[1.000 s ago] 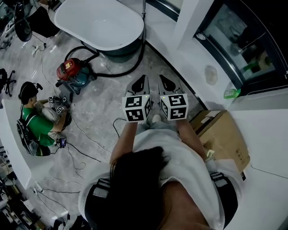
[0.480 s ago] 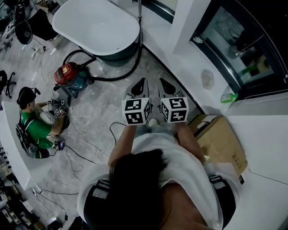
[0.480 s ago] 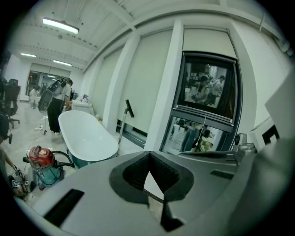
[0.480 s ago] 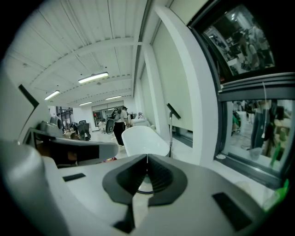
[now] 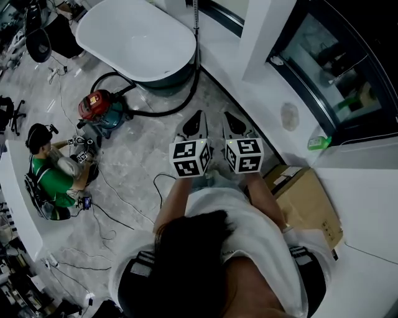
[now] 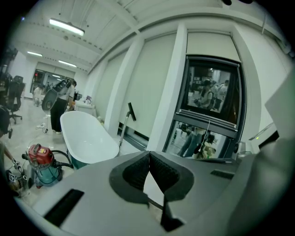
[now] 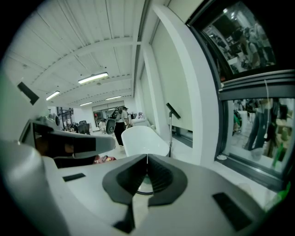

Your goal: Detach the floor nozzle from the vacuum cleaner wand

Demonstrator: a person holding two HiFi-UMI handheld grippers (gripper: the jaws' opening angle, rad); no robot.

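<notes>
A red and teal vacuum cleaner (image 5: pixel 101 105) stands on the marble floor at the left. Its black hose (image 5: pixel 166 107) curves round the tub to a thin wand (image 5: pixel 195 13) that stands upright against the wall. In the left gripper view the wand (image 6: pixel 123 133) carries a black angled piece (image 6: pixel 132 111) at its top; the right gripper view shows the wand (image 7: pixel 171 134) too. My left gripper (image 5: pixel 198 115) and right gripper (image 5: pixel 231 117) are held side by side in front of me, well short of the wand. Both are shut and empty.
A white bathtub (image 5: pixel 137 34) stands ahead at the left, close to the wand. A person (image 5: pixel 53 177) sits on the floor at the far left among thin cables (image 5: pixel 115 189). A cardboard box (image 5: pixel 308 199) lies at my right by the white wall.
Both grippers have moved a little forward together, towards the tub and wall. Their jaws have stayed shut.
</notes>
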